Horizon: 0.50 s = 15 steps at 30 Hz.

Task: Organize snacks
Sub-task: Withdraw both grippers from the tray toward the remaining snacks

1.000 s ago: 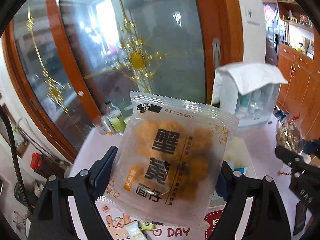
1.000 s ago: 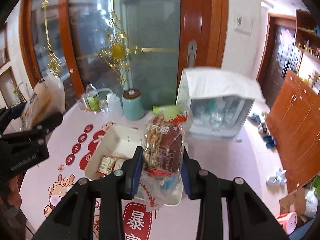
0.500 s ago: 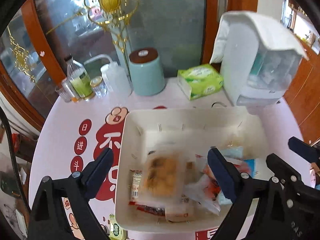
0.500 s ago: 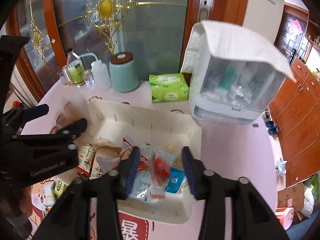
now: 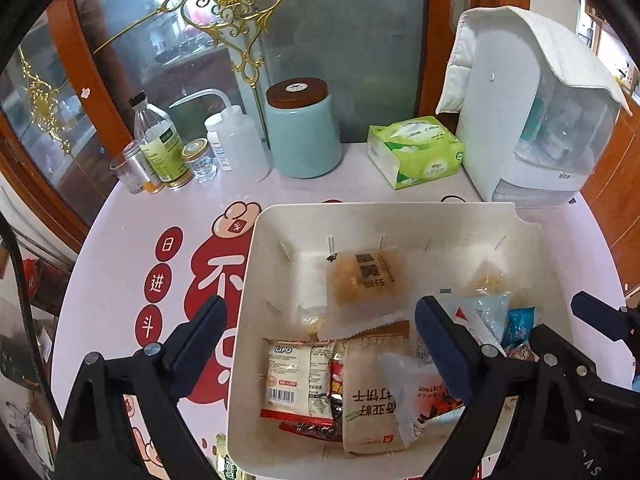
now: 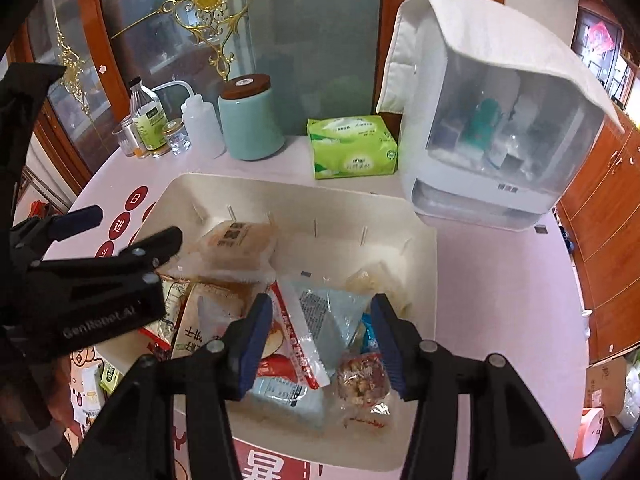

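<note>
Grippers (image 5: 320, 328) (image 6: 322, 330) empty above snack-filled tray (image 5: 400, 216).

A home, likely a dining room: a round table (image 5: 120, 240) under a pink cartoon-printed cover stands before a wood-framed glass door (image 5: 320, 40) with gilt scrollwork. At the far edge sit a tissue pack (image 5: 416, 152), a teal canister (image 5: 300, 132) and bottles (image 5: 160, 148); wooden cabinets (image 6: 600, 184) line the right

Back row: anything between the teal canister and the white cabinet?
Yes, a green tissue pack lies on the table between the teal canister and the white cabinet, apart from both. Both wrist views show it.
</note>
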{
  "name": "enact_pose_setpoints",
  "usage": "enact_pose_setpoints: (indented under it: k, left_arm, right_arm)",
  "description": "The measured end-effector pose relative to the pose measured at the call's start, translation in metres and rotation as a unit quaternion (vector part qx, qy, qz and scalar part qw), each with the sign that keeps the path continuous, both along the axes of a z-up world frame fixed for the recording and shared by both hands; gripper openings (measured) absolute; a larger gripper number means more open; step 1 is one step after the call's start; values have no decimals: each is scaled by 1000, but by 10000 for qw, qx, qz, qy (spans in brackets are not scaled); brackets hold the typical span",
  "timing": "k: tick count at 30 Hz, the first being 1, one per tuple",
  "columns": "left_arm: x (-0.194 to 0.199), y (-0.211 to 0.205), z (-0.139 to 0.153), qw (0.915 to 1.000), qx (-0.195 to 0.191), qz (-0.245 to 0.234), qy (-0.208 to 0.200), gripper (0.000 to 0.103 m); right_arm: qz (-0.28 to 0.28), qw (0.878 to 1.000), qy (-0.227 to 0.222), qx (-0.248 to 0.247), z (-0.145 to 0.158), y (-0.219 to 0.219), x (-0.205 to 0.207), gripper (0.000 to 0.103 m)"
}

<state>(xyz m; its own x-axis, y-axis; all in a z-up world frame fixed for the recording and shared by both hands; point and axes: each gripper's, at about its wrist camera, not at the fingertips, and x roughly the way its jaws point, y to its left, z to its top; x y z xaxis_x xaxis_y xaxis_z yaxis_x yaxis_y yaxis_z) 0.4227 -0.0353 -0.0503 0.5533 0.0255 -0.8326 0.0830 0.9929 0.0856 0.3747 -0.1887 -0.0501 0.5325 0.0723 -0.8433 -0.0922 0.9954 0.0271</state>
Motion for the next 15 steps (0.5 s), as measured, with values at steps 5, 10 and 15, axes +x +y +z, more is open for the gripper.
enact_pose_setpoints:
  k: [5,10,15]
  left_arm:
    - [-11,8,5,10000,-20,59,-22,94]
    - [-30,17,20,9999,-17,105,-75,94]
    - [-69,28,53,9995,6,91,-292,94]
  right_arm:
    - [-40,10000,3,83,2,-3,-6,52]
    - [-71,9998,-30,191,13,-6,-16,52]
    - [-32,9996,-149,251,34,-6,-42,52]
